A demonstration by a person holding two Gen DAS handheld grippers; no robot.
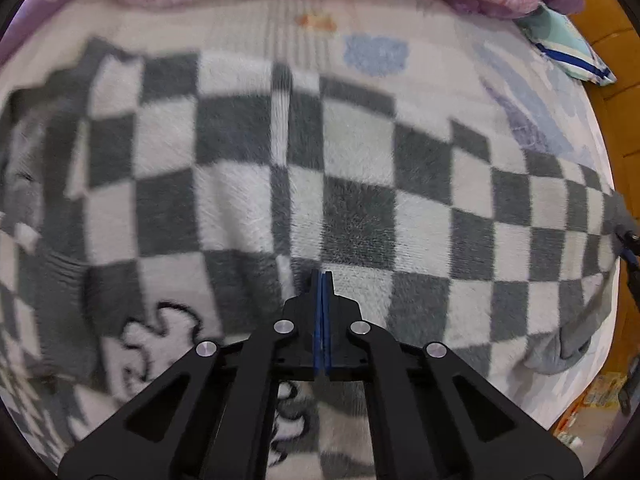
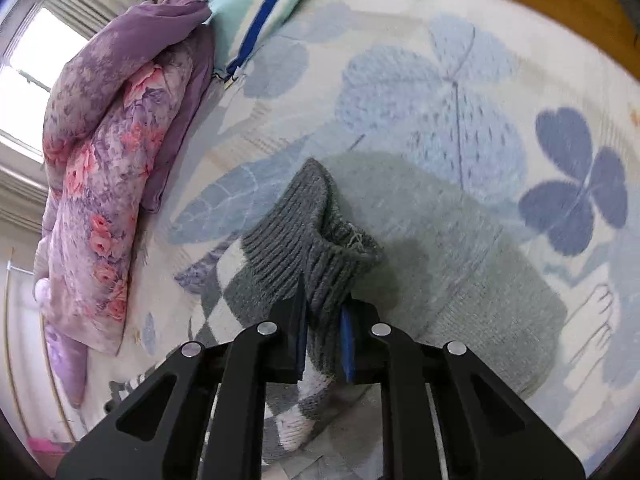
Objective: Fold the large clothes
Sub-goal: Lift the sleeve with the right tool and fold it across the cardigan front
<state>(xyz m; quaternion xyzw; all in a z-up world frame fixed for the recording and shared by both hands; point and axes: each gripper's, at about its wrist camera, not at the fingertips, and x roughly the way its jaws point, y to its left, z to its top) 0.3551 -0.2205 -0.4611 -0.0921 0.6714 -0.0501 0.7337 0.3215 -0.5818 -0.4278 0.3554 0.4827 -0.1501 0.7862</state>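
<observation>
A bed with a leaf-print sheet (image 2: 460, 92) carries a floral quilt (image 2: 100, 184) and a striped pillow (image 2: 256, 4) at its far side. The checkered sweater (image 1: 248, 168) lies spread flat. The right gripper (image 2: 324, 336) is clamped on its ribbed cuff (image 2: 304, 232), lifting the sleeve, presumably to fold it inward. The left gripper (image 1: 322, 320), jaws together and empty, hovers over the body.

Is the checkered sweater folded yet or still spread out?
Mostly spread: the sweater lies wide across the bed, while the right gripper pinches its ribbed cuff.
</observation>
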